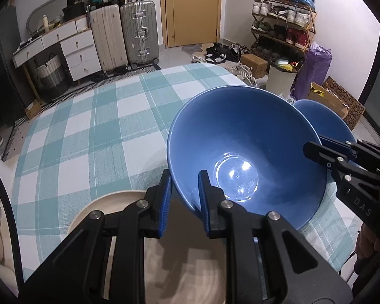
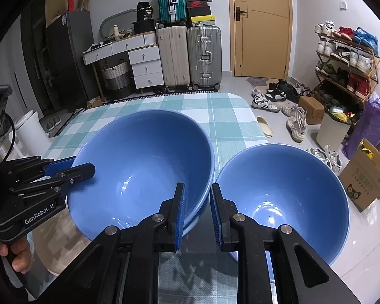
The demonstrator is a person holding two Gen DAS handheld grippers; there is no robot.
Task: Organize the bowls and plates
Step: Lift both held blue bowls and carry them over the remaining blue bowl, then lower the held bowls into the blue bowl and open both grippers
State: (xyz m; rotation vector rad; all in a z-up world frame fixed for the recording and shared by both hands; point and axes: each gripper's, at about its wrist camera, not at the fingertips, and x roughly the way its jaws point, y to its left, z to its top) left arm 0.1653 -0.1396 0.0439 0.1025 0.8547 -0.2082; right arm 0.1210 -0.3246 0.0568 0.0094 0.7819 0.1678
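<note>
Gripping big glossy blue ceramic bowl by opposite rims, left gripper and right gripper both clamping, over checked teal-white tablecloth.

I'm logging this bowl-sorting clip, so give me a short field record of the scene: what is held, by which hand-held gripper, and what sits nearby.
held item: large blue bowl, tilted
left hand-held gripper: shut on the bowl's near rim
right hand-held gripper: shut on the same bowl's opposite rim
second bowl: blue, beside the held one, ungripped
plate: beige, under the left hand-held gripper
surface: checked tablecloth
</note>
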